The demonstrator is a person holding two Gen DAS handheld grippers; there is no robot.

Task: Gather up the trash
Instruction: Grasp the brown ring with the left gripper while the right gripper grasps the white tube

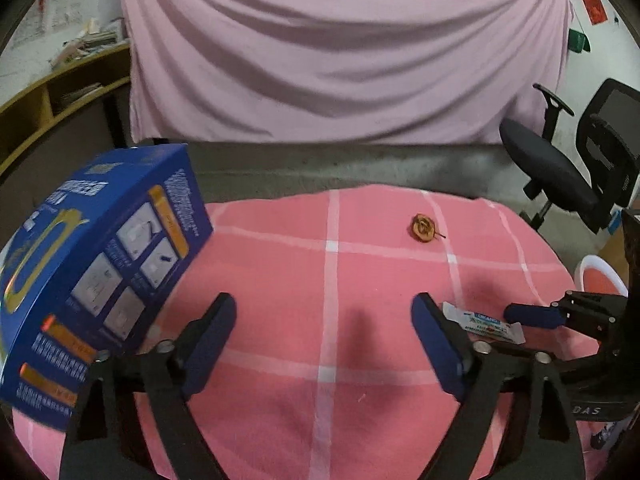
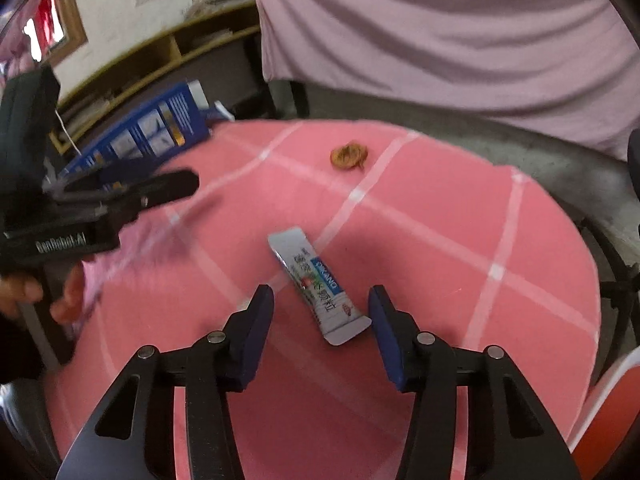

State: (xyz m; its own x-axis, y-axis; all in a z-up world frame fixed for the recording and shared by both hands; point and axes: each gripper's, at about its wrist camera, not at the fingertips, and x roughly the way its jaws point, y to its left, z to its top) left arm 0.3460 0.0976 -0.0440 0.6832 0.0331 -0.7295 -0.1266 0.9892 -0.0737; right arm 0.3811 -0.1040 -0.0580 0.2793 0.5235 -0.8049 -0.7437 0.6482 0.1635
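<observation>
On the pink checked cloth (image 2: 460, 208) a white sachet wrapper (image 2: 320, 286) lies flat, its near end between the spread blue pads of the right gripper (image 2: 320, 322), which do not touch it. The left gripper (image 1: 324, 336) hangs with its jaws wide over bare cloth, a blue carton (image 1: 92, 264) just to its left. A small brown dried scrap (image 1: 423, 229) sits farther back on the cloth, well apart from both.

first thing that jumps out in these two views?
The pink checked cloth fills both views, with a white sachet lying flat between the open right gripper. A big blue box stands tilted at the cloth's left edge beside the left gripper; a small brown scrap lies farther back.
</observation>
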